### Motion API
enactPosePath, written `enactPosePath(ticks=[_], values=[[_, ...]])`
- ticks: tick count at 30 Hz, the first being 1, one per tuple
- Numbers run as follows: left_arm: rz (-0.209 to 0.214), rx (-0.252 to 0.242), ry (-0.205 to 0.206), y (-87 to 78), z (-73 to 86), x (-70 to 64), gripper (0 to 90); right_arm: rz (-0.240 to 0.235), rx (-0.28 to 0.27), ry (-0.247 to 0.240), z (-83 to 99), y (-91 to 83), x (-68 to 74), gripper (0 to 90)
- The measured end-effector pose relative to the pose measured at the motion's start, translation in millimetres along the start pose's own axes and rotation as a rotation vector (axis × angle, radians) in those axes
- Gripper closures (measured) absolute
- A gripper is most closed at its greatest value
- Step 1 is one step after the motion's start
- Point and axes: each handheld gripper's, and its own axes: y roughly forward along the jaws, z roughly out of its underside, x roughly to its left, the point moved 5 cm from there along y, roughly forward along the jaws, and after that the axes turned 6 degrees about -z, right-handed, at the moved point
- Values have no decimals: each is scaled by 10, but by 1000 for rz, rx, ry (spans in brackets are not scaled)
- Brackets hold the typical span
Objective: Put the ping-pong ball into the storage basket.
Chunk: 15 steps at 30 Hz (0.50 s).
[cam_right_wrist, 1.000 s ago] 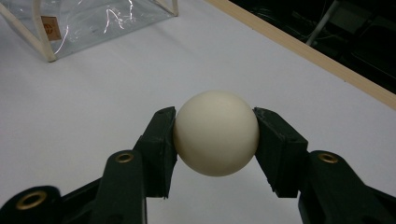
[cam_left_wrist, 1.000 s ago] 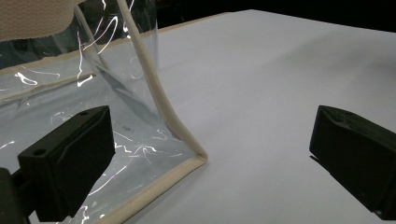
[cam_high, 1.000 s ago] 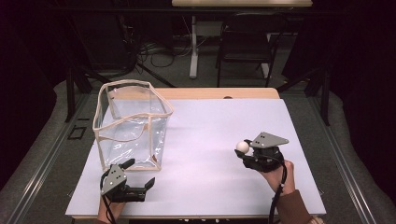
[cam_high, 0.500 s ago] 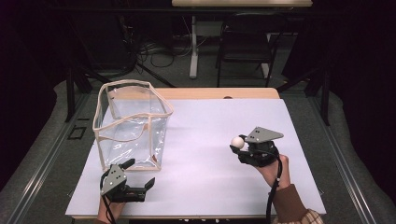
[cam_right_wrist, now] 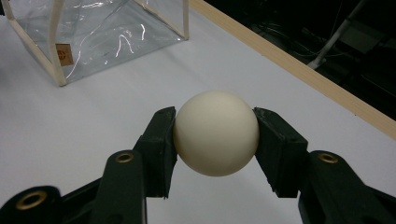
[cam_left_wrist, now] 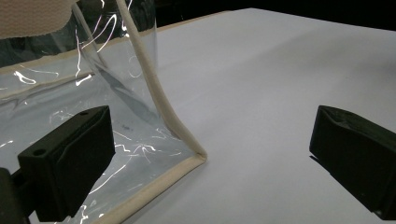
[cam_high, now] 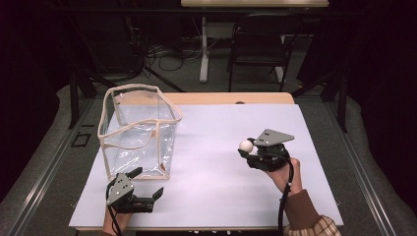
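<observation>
Right gripper (cam_right_wrist: 215,135) first: its jaws are clamped on a cream ball (cam_right_wrist: 215,133), one black pad pressed to each side, the ball pinched squarely at its middle and carried clear of the white worktop (cam_right_wrist: 93,121). From the high view that gripper (cam_high: 247,149) sits at about 3 o'clock on the worktop, with the ball (cam_high: 245,145) poking out toward 9 o'clock and the person's hand (cam_high: 282,172) wrapped round the handle behind it.

Over to the left gripper (cam_left_wrist: 210,158): jaws spread wide apart, nothing between them but bare worktop. Its left jaw lies against, or just in front of, the clear plastic bag (cam_left_wrist: 93,93); I cannot tell whether they touch. The bag's cream-trimmed bottom corner sits between the jaws.

In the high view the left gripper (cam_high: 147,184) rests at 7 o'clock, and the bag (cam_high: 140,135) stands upright just beyond it, toward 10 o'clock, mouth open at the top. Ball and bag are well apart.
</observation>
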Motion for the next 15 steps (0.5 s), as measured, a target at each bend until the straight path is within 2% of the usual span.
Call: enactPosePath(ticks=[15], values=[[3,0,-5,5,0,-6,1,-24,-5,-10,-140,92,-6,509]])
